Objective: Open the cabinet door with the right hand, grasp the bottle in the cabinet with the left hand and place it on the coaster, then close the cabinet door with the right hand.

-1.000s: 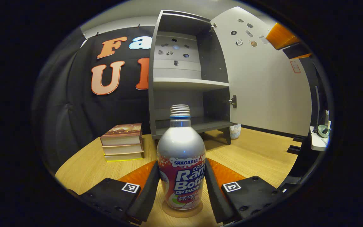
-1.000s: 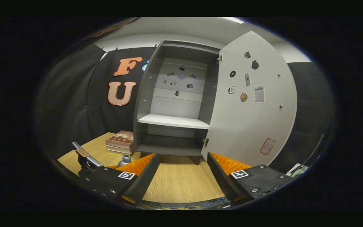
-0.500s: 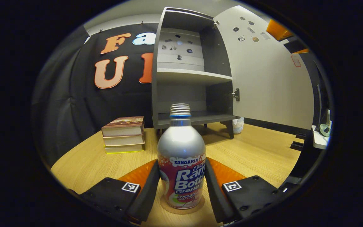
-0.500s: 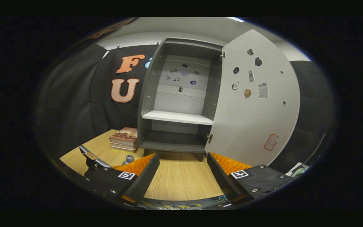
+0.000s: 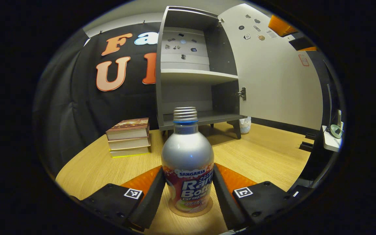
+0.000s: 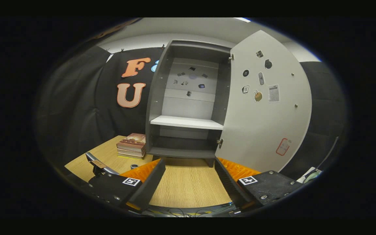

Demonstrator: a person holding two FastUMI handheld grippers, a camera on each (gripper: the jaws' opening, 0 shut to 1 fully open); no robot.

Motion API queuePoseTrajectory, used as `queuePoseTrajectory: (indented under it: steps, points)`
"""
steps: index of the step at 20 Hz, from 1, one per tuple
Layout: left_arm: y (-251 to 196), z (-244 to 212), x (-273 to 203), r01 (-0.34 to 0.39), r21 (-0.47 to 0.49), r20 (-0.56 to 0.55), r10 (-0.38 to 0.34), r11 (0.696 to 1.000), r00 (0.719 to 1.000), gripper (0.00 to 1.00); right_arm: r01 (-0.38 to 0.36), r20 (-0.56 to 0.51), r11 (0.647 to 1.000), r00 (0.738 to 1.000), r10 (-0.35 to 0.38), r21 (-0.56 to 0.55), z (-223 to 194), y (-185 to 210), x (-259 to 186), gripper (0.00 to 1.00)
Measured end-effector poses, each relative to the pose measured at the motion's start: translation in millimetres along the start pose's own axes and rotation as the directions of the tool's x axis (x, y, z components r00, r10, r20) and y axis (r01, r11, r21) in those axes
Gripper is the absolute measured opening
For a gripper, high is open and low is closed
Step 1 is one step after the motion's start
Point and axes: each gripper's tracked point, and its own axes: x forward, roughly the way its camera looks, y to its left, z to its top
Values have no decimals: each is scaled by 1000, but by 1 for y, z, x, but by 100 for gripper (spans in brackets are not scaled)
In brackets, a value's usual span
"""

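Note:
A silver bottle (image 5: 187,156) with a threaded neck stands upright on a round brown coaster (image 5: 190,215) on the wooden table (image 5: 266,156). My left gripper (image 5: 189,169) is shut on the bottle's lower body, one finger against each side. Behind it stands the grey cabinet (image 5: 191,75) with its white door (image 5: 273,75) swung wide to the right; both shelves are bare. In the right gripper view the right gripper (image 6: 189,163) hangs open over the table, facing the cabinet (image 6: 188,124) and the door (image 6: 266,107). The bottle's cap (image 6: 133,166) peeks over its left finger.
Three stacked books (image 5: 128,137) lie left of the cabinet. A small white object (image 5: 246,125) sits under the cabinet's right side. A side shelf with a green roll (image 5: 335,132) is at far right. Cables (image 6: 181,212) run along the table's near edge.
The bottle has sunk a little lower in the left gripper view, with the grip unchanged. The right gripper has drifted slightly, so the cabinet sits a bit more to the right in its view.

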Motion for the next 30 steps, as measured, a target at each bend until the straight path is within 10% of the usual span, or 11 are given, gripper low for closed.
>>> queuePoseTrajectory:
  steps: [12, 30]
  points:
    - [-5, 25, -3, 50, 22, 0, -50, 999, 999, 90, 38, 49, 999, 998, -40, 35, 16, -11, -12, 94]
    - [45, 197, -6, 46, -51, 165, -37, 998, 986, 99, 147, 196, 987, 968, -156, 59, 75, -39, -17, 93]
